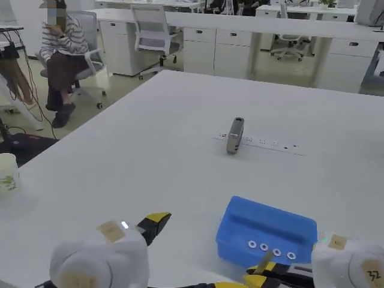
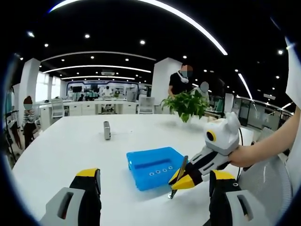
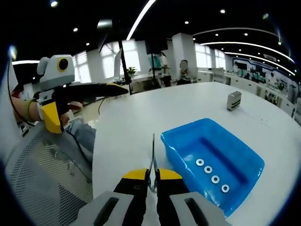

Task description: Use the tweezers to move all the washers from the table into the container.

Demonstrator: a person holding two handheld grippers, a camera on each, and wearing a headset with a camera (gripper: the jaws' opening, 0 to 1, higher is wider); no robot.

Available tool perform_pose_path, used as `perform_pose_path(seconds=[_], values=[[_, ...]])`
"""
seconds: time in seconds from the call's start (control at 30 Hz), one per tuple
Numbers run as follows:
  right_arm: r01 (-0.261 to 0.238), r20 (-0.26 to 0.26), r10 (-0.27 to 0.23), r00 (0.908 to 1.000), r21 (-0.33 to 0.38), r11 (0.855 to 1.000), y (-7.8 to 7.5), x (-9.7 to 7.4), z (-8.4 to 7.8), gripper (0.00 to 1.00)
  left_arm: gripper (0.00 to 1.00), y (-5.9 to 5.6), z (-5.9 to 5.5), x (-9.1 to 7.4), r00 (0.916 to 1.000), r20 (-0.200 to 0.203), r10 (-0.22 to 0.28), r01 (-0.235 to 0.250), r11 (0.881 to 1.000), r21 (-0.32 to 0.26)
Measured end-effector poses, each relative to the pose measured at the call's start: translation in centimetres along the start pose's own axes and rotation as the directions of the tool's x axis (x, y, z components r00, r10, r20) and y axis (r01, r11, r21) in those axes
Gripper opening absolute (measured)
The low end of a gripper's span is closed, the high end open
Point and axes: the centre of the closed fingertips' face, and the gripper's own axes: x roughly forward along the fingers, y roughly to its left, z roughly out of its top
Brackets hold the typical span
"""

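Note:
A blue container [image 1: 267, 231] stands on the white table [image 1: 180, 150] near its front edge, with several washers [image 1: 271, 249] in a row on its floor. My right gripper [image 3: 151, 175] is shut on the tweezers [image 3: 153, 153], whose thin tips point up beside the container [image 3: 211, 162] and its washers [image 3: 211, 175]. In the head view the right gripper [image 1: 264, 277] sits just in front of the container. My left gripper [image 2: 154, 175] is open, its jaws wide apart and holding nothing, left of the container [image 2: 153, 167]. Its yellow tip [image 1: 157, 219] shows in the head view.
A small grey device [image 1: 235, 135] stands mid-table on a flush socket strip [image 1: 267, 144]. A paper cup [image 1: 7, 173] sits at the far left edge. A person [image 1: 60, 48] sits on a chair beyond the table. A potted plant [image 2: 186, 103] stands at the far end.

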Motion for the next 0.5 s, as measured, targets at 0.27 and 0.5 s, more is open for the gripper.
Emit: perform_pose_path(seconds=[0.27,0.5], values=[[0.010,0.061,-0.011,0.9981,0.014,1.000,0.6,-0.6,2.2,0.03,0.99,0.1,0.1,-0.2,0.9999,0.012,0.007,-0.007,1.000,-0.011],[0.008,0.130,-0.018,0.9913,0.077,0.997,0.5,-1.5,4.0,0.03,0.99,0.1,0.1,-0.2,0.9999,0.011,0.011,-0.011,1.000,-0.011]])
